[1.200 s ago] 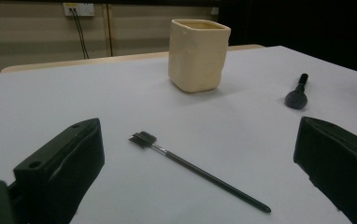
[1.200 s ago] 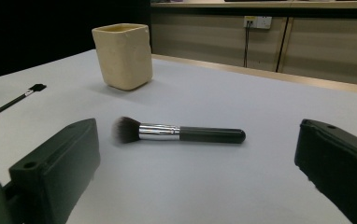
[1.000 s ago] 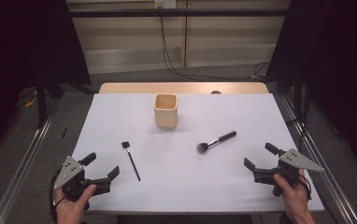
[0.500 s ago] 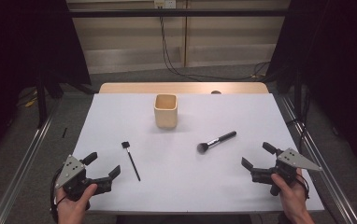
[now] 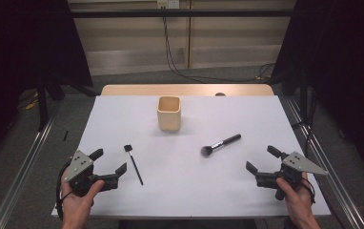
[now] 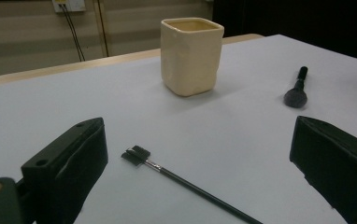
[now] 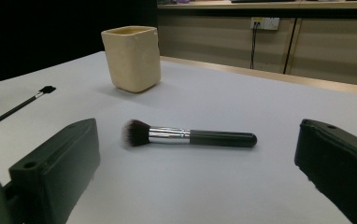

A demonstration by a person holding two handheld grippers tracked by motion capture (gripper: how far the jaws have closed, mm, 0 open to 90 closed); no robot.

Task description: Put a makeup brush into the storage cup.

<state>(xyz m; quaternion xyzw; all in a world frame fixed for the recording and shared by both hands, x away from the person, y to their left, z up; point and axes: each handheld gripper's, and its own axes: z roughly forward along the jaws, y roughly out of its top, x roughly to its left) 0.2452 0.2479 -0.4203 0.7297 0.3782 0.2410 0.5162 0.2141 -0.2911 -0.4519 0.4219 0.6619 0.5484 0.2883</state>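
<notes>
- The tabletop (image 5: 189, 191), covered in a white sheet, carries everything; a tan strip of its far edge shows at 12 o'clock in the high view, and its near edge is cut off by the bottom of the frame.
- The cream cup (image 5: 169, 113) stands upright toward 12 o'clock from the tabletop's middle. Its mouth is open, but what lies inside cannot be made out from any view.
- The left tongs (image 5: 108, 164) sit at about 8 o'clock of the tabletop, held in the person's left hand (image 5: 77, 202), jaws spread wide and gripping nothing. In the left gripper view both jaws are cut off by the frame's lower edge.
- The right tongs (image 5: 263, 160) sit at about 4 o'clock, held in the right hand (image 5: 297, 200), jaws likewise spread and bare. The forearm runs out of the bottom of the frame.
- The powder brush (image 7: 186, 135) lies flat ahead of the right tongs' jaws, apart from them, bristles toward 8 o'clock in the high view and handle toward 2 o'clock.
- The thin black brush (image 6: 186, 184) lies flat just beside the left tongs, small flat head toward 11 o'clock; its handle end is cut off in the left gripper view.
- A small dark thing on the tan strip at 1 o'clock is too small to identify.
</notes>
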